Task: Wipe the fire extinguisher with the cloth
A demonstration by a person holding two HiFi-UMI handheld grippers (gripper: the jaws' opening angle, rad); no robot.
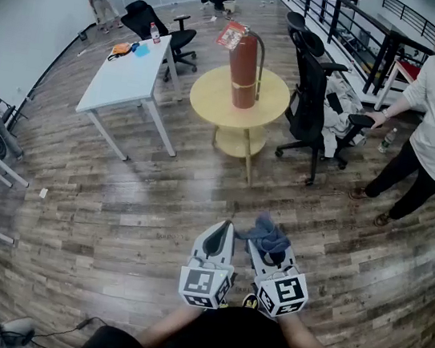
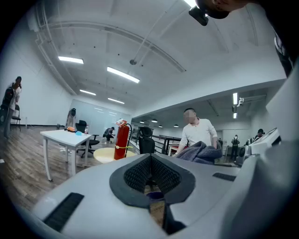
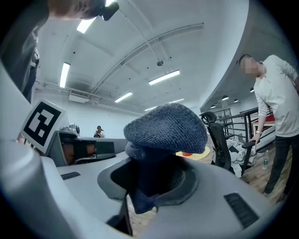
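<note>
1 cloth [image 1: 267, 234] in R gripper [image 1: 268, 254], extinguisher [image 1: 244, 72] far

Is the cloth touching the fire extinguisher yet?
Apart. The head view shows the cloth clamped in the right gripper, with bare floor between it and the fire extinguisher on the round table.

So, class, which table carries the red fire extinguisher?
The round yellow table, just right of the white rectangular table. The red cylindrical fire extinguisher stands upright on it; the white one holds only small items.
</note>
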